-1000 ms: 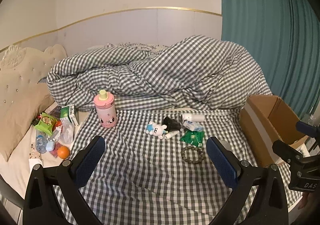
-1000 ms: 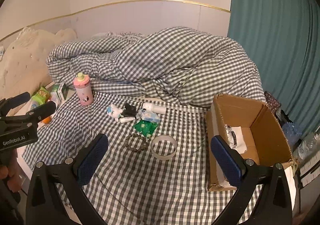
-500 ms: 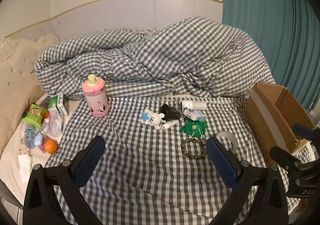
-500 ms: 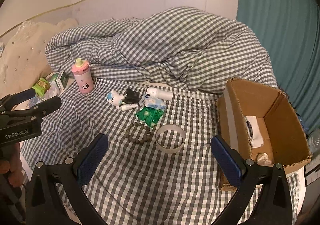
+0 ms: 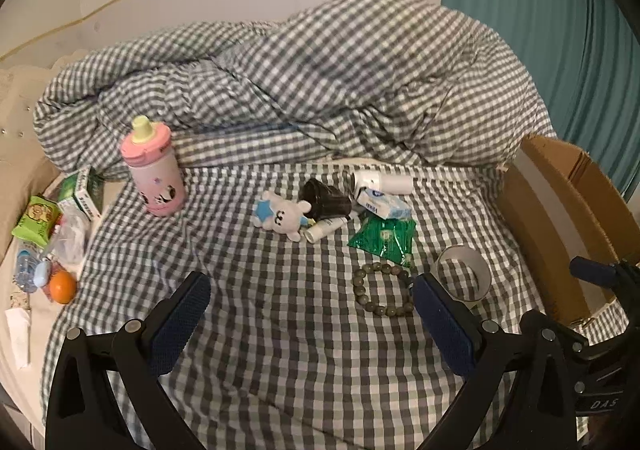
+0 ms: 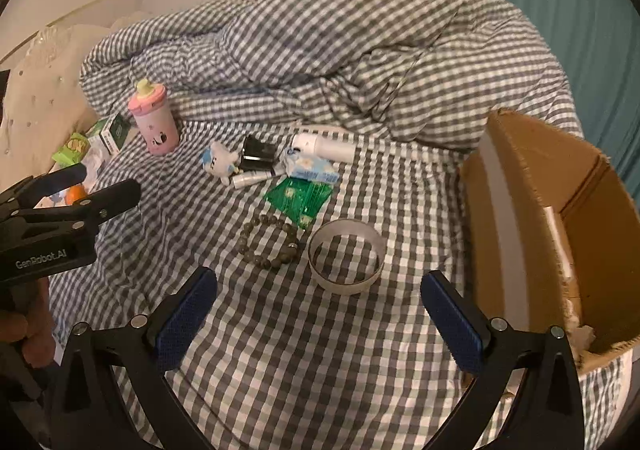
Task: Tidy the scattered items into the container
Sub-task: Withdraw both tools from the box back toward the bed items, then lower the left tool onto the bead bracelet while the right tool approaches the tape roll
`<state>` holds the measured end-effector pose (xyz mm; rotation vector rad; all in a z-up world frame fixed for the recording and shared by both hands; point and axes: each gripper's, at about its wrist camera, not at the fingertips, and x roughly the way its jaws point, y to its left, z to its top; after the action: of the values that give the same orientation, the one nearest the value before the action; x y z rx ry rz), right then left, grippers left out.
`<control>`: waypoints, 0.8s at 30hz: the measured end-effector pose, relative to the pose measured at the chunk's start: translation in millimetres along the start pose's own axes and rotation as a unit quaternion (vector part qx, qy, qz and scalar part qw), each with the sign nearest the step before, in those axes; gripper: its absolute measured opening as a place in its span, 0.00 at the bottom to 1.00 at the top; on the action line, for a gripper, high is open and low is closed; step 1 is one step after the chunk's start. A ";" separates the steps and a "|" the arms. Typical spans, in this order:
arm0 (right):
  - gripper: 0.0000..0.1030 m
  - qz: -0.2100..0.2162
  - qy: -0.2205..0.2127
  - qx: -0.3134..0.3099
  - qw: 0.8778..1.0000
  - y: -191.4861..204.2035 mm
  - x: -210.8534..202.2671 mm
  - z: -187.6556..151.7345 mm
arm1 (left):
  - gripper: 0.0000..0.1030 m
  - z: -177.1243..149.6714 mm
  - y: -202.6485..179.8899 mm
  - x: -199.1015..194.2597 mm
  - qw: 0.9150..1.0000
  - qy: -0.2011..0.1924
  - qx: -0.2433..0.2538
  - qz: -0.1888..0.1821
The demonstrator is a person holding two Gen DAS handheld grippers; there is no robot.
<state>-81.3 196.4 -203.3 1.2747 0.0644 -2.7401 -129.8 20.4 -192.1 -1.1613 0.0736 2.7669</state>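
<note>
Scattered items lie on a checked bed sheet: a tape ring (image 6: 345, 256), a bead bracelet (image 6: 269, 241), a green packet (image 6: 299, 198), a small plush toy (image 6: 219, 162), a black object (image 6: 258, 153), a white tube (image 6: 323, 146), a tissue pack (image 6: 310, 170) and a pink sippy bottle (image 6: 154, 121). The open cardboard box (image 6: 552, 210) stands at the right. My right gripper (image 6: 318, 314) is open and empty, just short of the tape ring. My left gripper (image 5: 310, 318) is open and empty; the bracelet (image 5: 383, 292) lies by its right finger.
A bunched checked duvet (image 5: 320, 90) fills the back of the bed. Snack packets, a green box (image 5: 82, 192) and an orange (image 5: 63, 287) lie at the left by a beige headboard. A teal curtain (image 5: 560, 30) hangs at the right.
Both grippers have moved forward and down toward the items, which now look larger. The tape ring sits closer to my right gripper. Both stay open.
</note>
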 end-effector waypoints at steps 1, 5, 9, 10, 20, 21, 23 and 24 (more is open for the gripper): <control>0.97 0.002 0.004 0.000 1.000 -1.4 5.6 -0.2 | 1.00 -0.9 -1.8 7.0 1.000 0.005 0.002 -0.001; 0.92 0.008 0.018 0.001 1.000 -7.8 24.0 -1.7 | 0.98 -3.9 -8.2 28.9 1.000 0.022 0.010 -0.003; 0.86 0.017 0.032 0.003 0.999 -12.5 43.5 -1.2 | 0.95 -6.8 -11.6 52.3 0.999 0.040 0.011 -0.006; 0.85 0.021 0.035 0.003 0.999 -13.4 48.8 -1.0 | 0.95 -7.8 -12.1 58.6 0.999 0.045 0.010 -0.007; 0.74 0.038 0.061 -0.005 0.997 -13.4 88.7 0.9 | 0.89 -17.7 -14.6 111.3 0.996 0.087 0.007 -0.013; 0.74 0.039 0.062 -0.005 0.997 -13.8 91.3 1.0 | 0.89 -18.2 -16.0 114.8 0.996 0.089 0.009 -0.014; 0.73 0.042 0.065 -0.005 0.997 -14.5 96.5 0.8 | 0.87 -18.8 -18.2 122.1 0.995 0.093 0.012 -0.017; 0.71 0.043 0.066 -0.005 0.997 -14.8 99.0 0.7 | 0.84 -19.2 -19.2 125.3 0.995 0.095 0.012 -0.018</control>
<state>-146.9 202.1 -278.7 1.4208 0.0340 -2.5788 -200.1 51.2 -294.7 -1.4022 0.1060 2.6100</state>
